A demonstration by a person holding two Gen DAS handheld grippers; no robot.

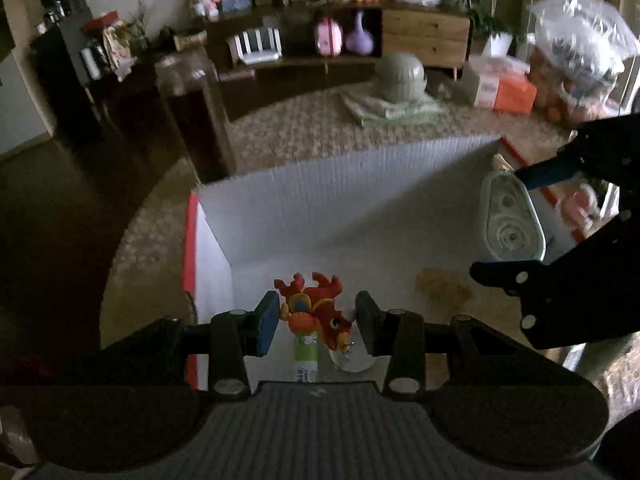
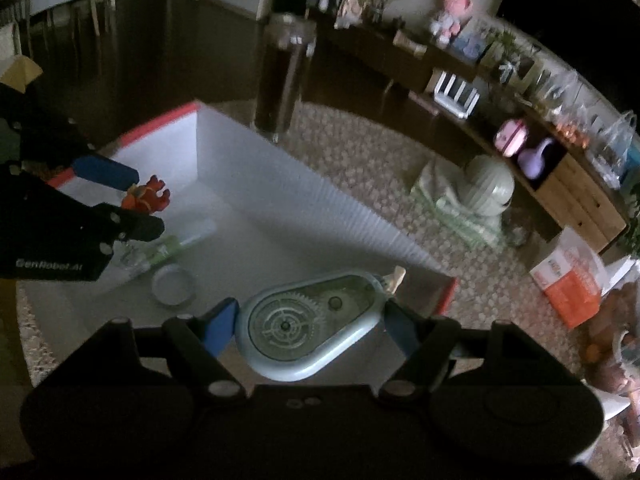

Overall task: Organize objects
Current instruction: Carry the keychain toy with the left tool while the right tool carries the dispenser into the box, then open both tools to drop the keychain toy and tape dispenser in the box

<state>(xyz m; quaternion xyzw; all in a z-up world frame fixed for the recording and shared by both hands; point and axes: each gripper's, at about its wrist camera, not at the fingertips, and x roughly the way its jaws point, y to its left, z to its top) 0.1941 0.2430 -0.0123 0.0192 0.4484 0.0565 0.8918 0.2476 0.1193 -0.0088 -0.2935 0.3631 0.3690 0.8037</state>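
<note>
Both views are dim and murky, with black vignetting in the corners and strong fisheye bending toward the edges. The brightest area is the pale inner wall of the white box (image 1: 344, 184), lit from the right, where a soft shadow falls across its floor. The plastic bag (image 1: 580, 36) at upper right is smeared by blur. The shelf unit (image 2: 520, 128) curves heavily and looks soft.
</note>
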